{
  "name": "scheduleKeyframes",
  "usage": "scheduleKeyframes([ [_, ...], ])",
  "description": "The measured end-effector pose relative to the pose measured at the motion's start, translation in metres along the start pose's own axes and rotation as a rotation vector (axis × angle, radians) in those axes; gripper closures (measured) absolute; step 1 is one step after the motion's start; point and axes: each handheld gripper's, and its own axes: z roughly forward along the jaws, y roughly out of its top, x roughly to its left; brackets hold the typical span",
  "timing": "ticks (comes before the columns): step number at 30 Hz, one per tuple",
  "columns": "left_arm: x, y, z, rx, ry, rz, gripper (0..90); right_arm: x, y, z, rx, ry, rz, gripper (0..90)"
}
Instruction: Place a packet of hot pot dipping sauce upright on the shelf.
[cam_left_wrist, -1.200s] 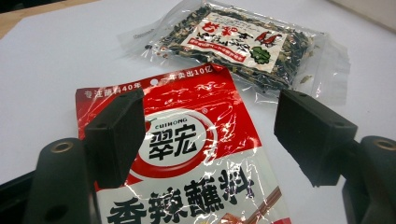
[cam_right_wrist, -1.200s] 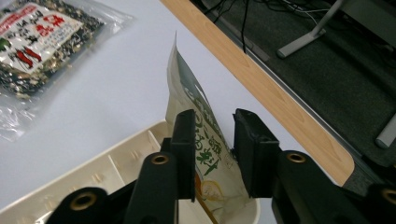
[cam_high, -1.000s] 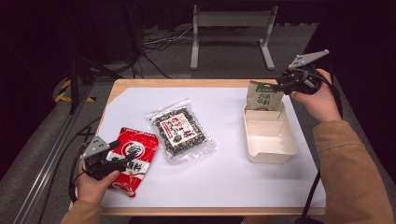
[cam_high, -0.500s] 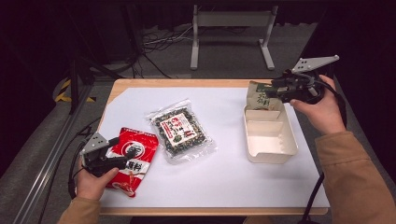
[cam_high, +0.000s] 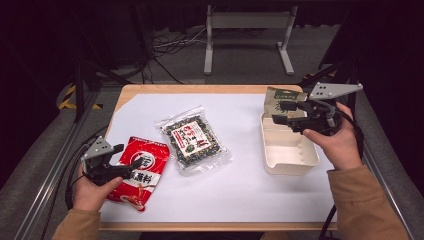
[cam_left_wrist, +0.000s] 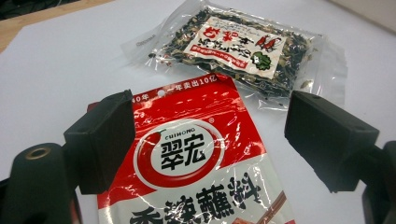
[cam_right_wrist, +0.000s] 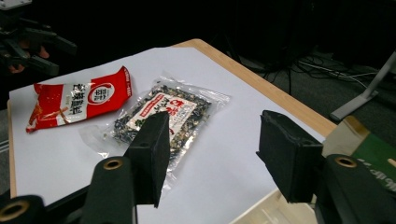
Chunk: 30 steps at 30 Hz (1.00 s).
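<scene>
A red seasoning packet (cam_high: 141, 171) lies flat at the table's front left. My left gripper (cam_high: 127, 156) hovers low over its near end. Its jaws have just been opening and now stand open (cam_left_wrist: 210, 121), with the red packet (cam_left_wrist: 196, 163) lying under the gap and no pad pressing on it. A clear bag of dark dried bits (cam_high: 192, 139) lies mid-table. At the right, my right gripper (cam_high: 280, 113) is over the far end of a cream tray (cam_high: 292, 165), pointing left. Its jaws have also been opening (cam_right_wrist: 215, 144), with nothing between them. A green-brown packet (cam_high: 278, 96) leans behind the tray.
White paper (cam_high: 240, 195) covers the wooden tabletop. In the right gripper view the clear bag (cam_right_wrist: 163, 112), the red packet (cam_right_wrist: 74, 102) and the left gripper (cam_right_wrist: 28, 42) lie farther off, and the green packet (cam_right_wrist: 373, 149) is at the right edge. A metal stand (cam_high: 247, 30) is on the floor beyond the table.
My right gripper has come away from the top of the green packet and moved toward the near side, its jaws widening. The left hand has stayed put, its jaws spreading slightly.
</scene>
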Motion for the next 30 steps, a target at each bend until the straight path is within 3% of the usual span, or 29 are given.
scheduleKeyframes([
  [4, 0.006, 0.007, -0.005, -0.002, 0.011, -0.006, 18.3, 0.019, -0.015, 0.003, -0.048, -0.007, 0.01, 42.0],
  [8, 0.011, 0.01, -0.005, -0.007, 0.021, 0.003, 18.5, 0.027, -0.026, 0.006, -0.099, 0.007, 0.039, 41.7],
  [12, 0.018, 0.009, 0.001, 0.006, 0.022, 0.044, 18.4, 0.031, -0.029, 0.008, -0.076, -0.009, 0.027, 40.5],
  [18, 0.032, 0.008, 0.009, 0.027, -0.006, -0.011, 18.4, 0.035, -0.033, 0.014, -0.057, 0.005, 0.022, 39.3],
  [22, 0.043, 0.015, 0.015, 0.045, -0.003, -0.007, 18.4, 0.038, -0.035, 0.018, -0.046, 0.008, 0.016, 38.8],
  [30, 0.064, 0.02, 0.032, 0.057, -0.051, -0.009, 20.0, 0.046, -0.04, 0.018, -0.033, 0.011, 0.007, 38.6],
])
